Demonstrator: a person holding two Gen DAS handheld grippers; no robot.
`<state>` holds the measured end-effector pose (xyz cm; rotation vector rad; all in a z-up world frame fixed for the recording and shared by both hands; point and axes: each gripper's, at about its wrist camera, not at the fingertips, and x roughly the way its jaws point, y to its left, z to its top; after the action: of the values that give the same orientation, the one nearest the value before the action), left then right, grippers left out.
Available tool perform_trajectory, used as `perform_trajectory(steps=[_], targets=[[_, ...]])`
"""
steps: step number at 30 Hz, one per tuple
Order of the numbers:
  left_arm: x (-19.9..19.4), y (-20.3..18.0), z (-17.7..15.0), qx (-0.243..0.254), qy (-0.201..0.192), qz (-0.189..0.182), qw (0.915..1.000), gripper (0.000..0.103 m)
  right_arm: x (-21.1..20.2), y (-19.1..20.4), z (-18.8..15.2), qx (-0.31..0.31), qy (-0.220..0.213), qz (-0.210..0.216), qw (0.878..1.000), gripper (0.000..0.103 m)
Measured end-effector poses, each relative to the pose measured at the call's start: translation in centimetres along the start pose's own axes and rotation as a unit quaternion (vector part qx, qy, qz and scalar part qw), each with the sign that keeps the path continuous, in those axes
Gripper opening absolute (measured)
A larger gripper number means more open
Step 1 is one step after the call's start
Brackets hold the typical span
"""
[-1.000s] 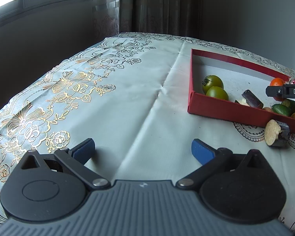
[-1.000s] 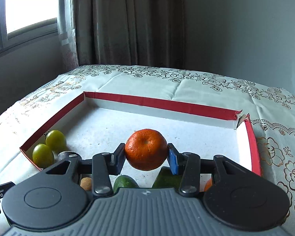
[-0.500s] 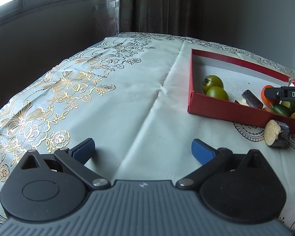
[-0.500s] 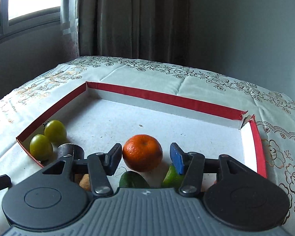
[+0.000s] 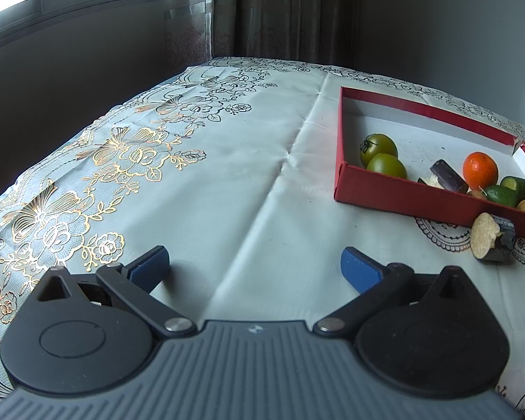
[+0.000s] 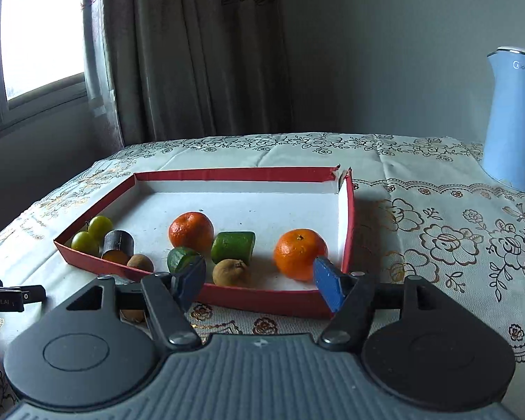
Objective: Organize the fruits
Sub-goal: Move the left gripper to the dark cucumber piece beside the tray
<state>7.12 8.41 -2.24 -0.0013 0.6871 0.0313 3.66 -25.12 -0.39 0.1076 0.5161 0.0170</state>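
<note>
A red tray with a white floor holds two tangerines, two green tomatoes, cut green pieces, a dark cane piece and small brown fruits. My right gripper hovers just before the tray's near wall; its jaws are opening, with nothing gripped between them. The left gripper stands open and empty over bare cloth, left of the tray. Another cane piece lies on the cloth outside the tray.
A light blue kettle stands at the back right of the table. The flowered tablecloth falls off at the left edge toward a window and curtain. Part of the left gripper's body shows at the right wrist view's left edge.
The right gripper let the tangerine go onto the tray floor, spread its jaws and drew back out of the tray. It has left the left wrist view. The left gripper stayed put.
</note>
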Motion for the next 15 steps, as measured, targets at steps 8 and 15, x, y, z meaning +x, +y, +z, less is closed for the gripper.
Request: perform_trajectory(steps=[8, 15], targets=[[0.0, 0.0, 0.0, 0.001, 0.000, 0.001, 1.0000, 0.103, -0.9, -2.2, -2.4, 0.013, 0.053, -0.028, 0.998, 0.089], [-1.3, -1.8, -0.3, 0.030, -0.018, -0.009, 0.9993, 0.103, -0.4, -2.7, -2.8, 0.022, 0.071, -0.018, 0.997, 0.094]])
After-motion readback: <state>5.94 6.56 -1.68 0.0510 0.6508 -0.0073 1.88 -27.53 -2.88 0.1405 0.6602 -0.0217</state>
